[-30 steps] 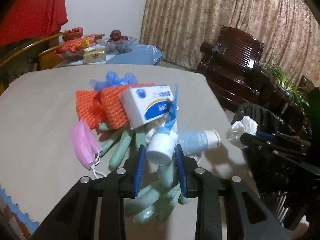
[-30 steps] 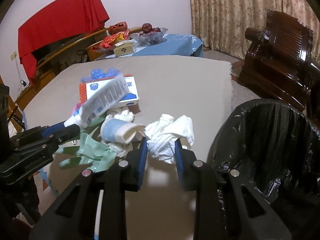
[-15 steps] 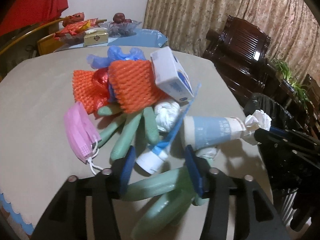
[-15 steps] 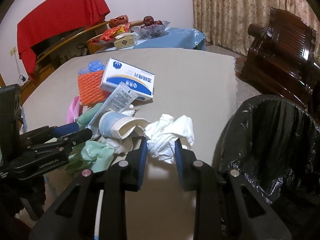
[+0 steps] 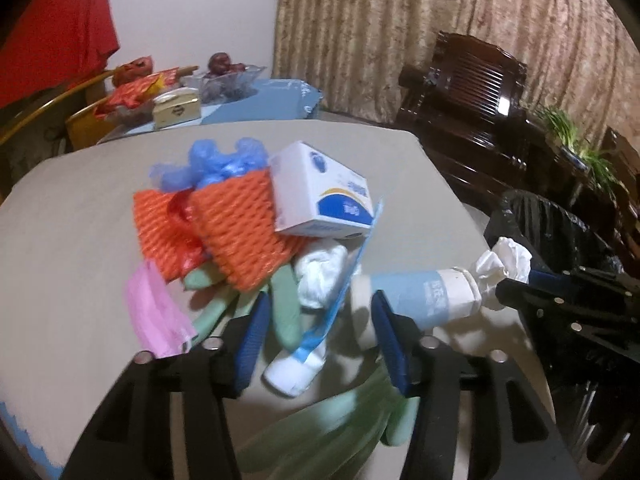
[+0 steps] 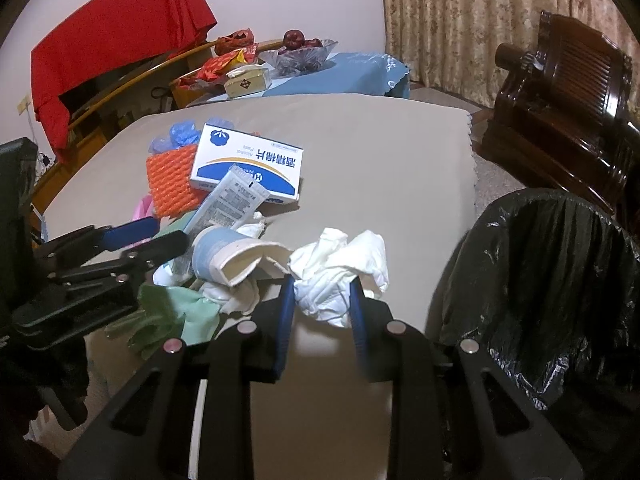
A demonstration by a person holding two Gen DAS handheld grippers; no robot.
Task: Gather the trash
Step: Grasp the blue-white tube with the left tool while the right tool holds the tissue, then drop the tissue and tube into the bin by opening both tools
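A pile of trash lies on the grey table (image 5: 80,220): a white tube (image 5: 296,368), a crushed blue paper cup (image 5: 420,296), a white and blue box (image 5: 320,196), orange foam netting (image 5: 240,228), green gloves (image 5: 320,432) and a pink mask (image 5: 156,312). My left gripper (image 5: 320,340) straddles the tube's cap; its jaws are closing, with the pads still clear of the tube. My right gripper (image 6: 322,308) is shut on a crumpled white tissue (image 6: 340,268) at the table's near edge, beside the black-lined bin (image 6: 560,280).
Dark wooden armchairs (image 6: 560,92) stand behind the bin. A side table with a blue cloth (image 6: 340,72) holds a fruit bowl, a small box and snack bags. Crumpled blue plastic (image 5: 216,160) sits at the pile's far side. A red cloth (image 6: 120,28) hangs at the back left.
My left gripper let go of the tube, which now lies on the gloves, then began narrowing around it. The white box tipped on the pile. My right gripper holds still with the tissue.
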